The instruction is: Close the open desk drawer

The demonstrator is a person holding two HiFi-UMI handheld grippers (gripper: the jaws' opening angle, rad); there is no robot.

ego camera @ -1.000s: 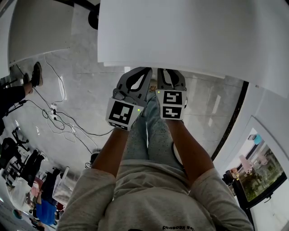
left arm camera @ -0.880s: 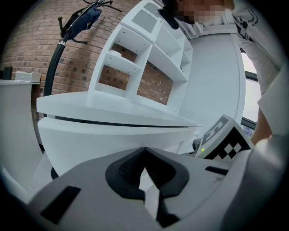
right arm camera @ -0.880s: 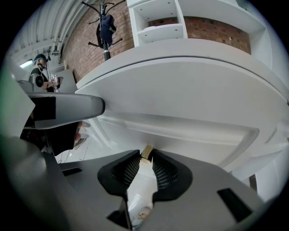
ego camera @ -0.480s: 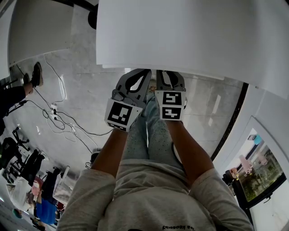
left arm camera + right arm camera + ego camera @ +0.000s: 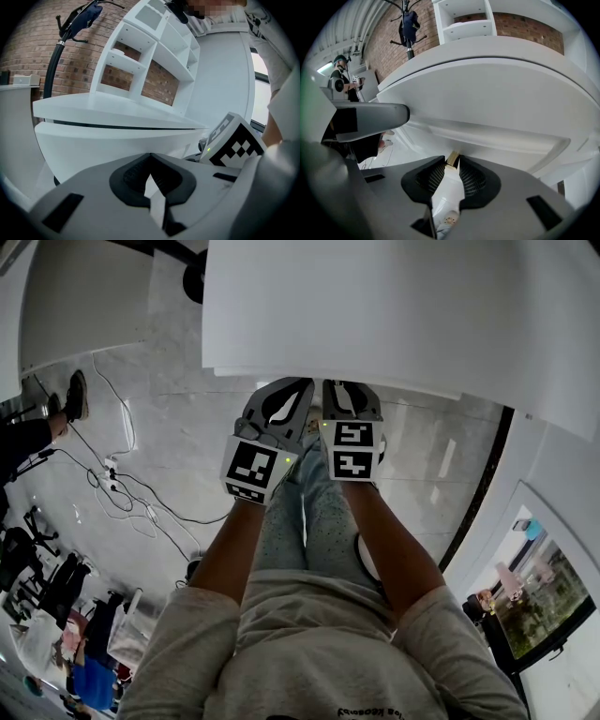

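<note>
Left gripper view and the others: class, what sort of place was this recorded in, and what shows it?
Probably an office or studio workroom: a white desk with open white shelving stands before a brick wall, a coat stand is nearby, and cables trail across the polished floor.

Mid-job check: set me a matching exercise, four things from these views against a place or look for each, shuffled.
Things:
1 desk
2 cables
3 shelf
4 coat stand

Place or look:
a lying on the floor
b dark and tall, by the brick wall
c white, with open compartments, beyond the desk top
d broad white top, filling the upper head view

Pairs: 1-d, 2-a, 3-c, 4-b
</note>
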